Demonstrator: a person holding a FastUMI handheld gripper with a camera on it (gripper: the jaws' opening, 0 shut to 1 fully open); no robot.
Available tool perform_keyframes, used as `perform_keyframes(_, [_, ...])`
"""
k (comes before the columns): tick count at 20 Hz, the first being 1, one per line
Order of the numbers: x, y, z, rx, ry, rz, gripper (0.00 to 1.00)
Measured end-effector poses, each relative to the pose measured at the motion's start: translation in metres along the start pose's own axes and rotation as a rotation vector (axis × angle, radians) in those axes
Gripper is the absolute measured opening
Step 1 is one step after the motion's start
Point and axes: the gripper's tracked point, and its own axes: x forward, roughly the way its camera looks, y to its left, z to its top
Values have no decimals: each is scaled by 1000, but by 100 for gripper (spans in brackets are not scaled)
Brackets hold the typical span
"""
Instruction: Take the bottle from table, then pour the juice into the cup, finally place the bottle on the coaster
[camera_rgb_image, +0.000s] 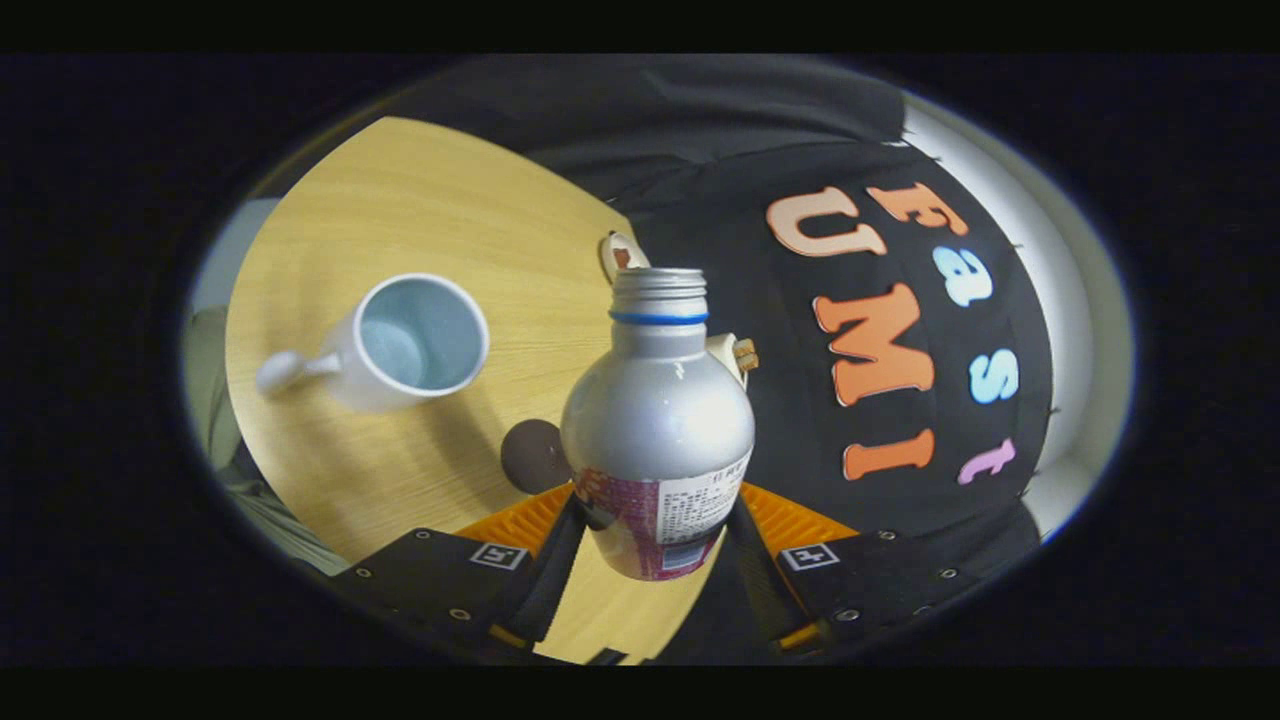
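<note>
Tongs (655, 520) clamp bottle (655, 420) — cup (410, 340), coaster (532, 456) alongside.

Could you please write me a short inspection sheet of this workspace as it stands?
Surface: light wooden table, tilted in the gripper view.
Job's things: silver bottle, uncapped, held between the fingers; white cup on the table beyond them, looks empty; dark round coaster beside the bottle.
Clutter: small whitish object behind the bottle's neck, unclear.
Grippers: tongs shut on the bottle's labelled lower body.
Cables: nothing seen.
Surroundings: black cloth wall.
</note>
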Motion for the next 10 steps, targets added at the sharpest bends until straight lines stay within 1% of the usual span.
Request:
perform_keyframes(3, [9,-11,-4,243,-21,7,77])
perform_keyframes(6, [26,-14,-2,452,-46,21,77])
perform_keyframes(9, [34,-7,1,653,-72,68,77])
perform_keyframes(10, [46,-9,0,707,-76,76,77])
